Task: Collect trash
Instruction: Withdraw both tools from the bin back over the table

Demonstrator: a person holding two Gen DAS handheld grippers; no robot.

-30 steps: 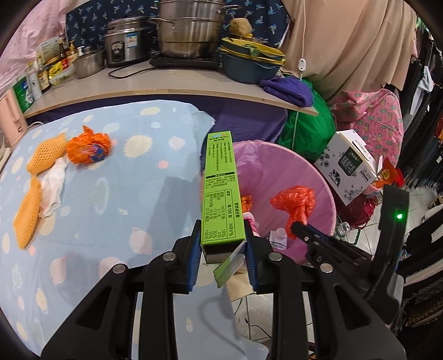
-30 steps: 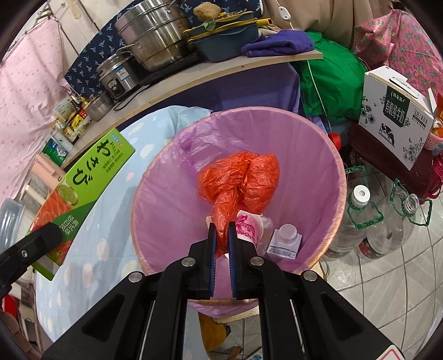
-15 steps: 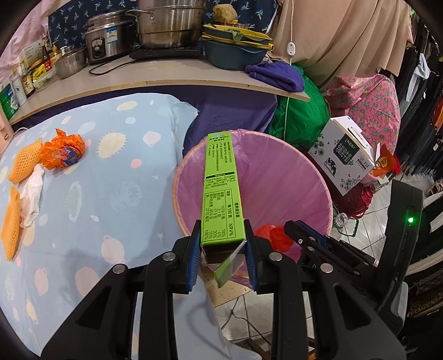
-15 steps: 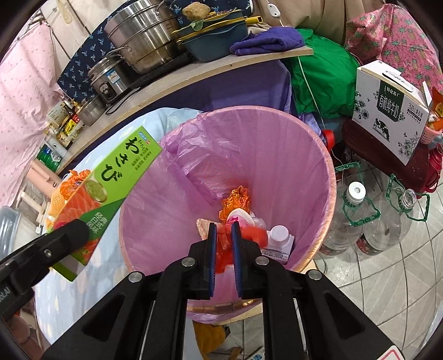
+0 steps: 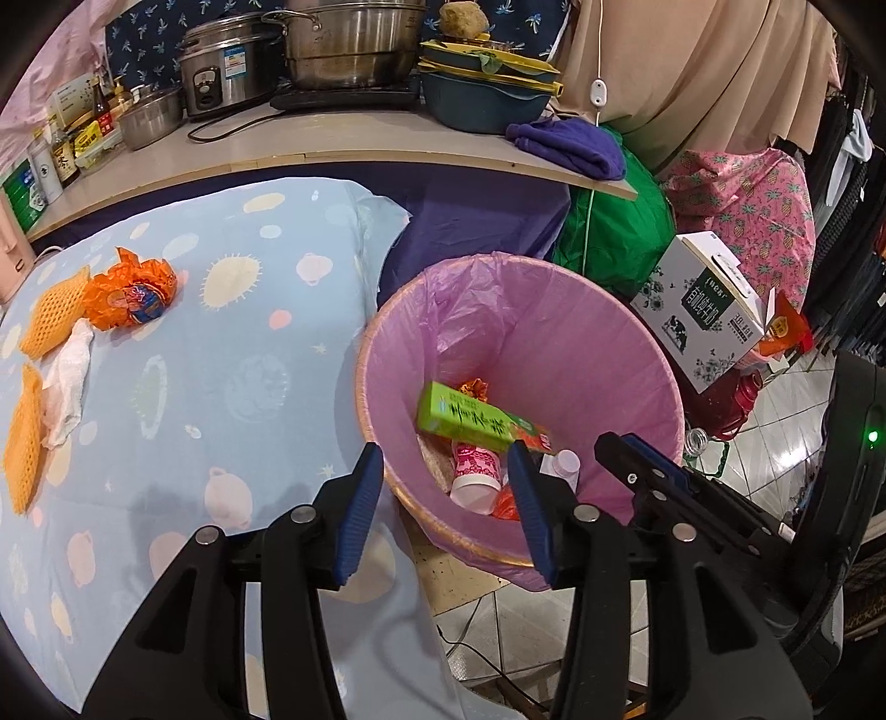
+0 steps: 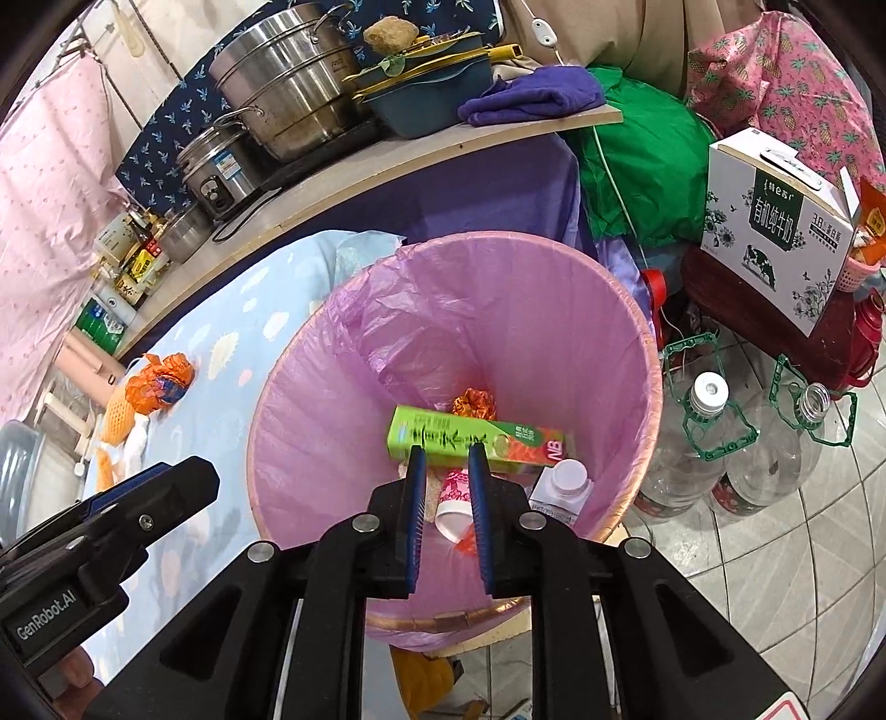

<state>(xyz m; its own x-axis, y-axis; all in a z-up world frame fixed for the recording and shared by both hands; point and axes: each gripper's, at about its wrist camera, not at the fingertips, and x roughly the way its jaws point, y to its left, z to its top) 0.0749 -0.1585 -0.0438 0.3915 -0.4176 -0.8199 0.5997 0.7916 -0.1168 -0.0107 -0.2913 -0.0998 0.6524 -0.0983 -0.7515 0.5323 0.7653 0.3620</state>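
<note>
A pink-lined trash bin (image 5: 653, 354) (image 6: 609, 288) stands on the floor beside the blue spotted table (image 5: 221, 387). A green box (image 5: 476, 423) (image 6: 476, 440) lies loose inside it on a pink cup (image 5: 473, 471), a small white carton (image 6: 559, 493) and orange scraps. My left gripper (image 5: 446, 459) hangs over the bin's near rim; its jaws are opening with nothing between them. My right gripper (image 6: 447, 451) is above the bin, its jaws opening a little and holding nothing. An orange wrapper (image 5: 133, 291), yellow foam nets (image 5: 52, 313) and a white tissue (image 5: 69, 382) lie on the table.
A shelf behind the table holds steel pots (image 5: 343, 39), a rice cooker and bottles. To the right of the bin stand a white milk box (image 5: 703, 310), a green bag (image 6: 653, 166) and two clear water jugs (image 6: 703, 421) on tiled floor.
The left jaws spread apart and the green box dropped from them into the bin. The right jaws parted and the orange bag they gripped fell into the bin.
</note>
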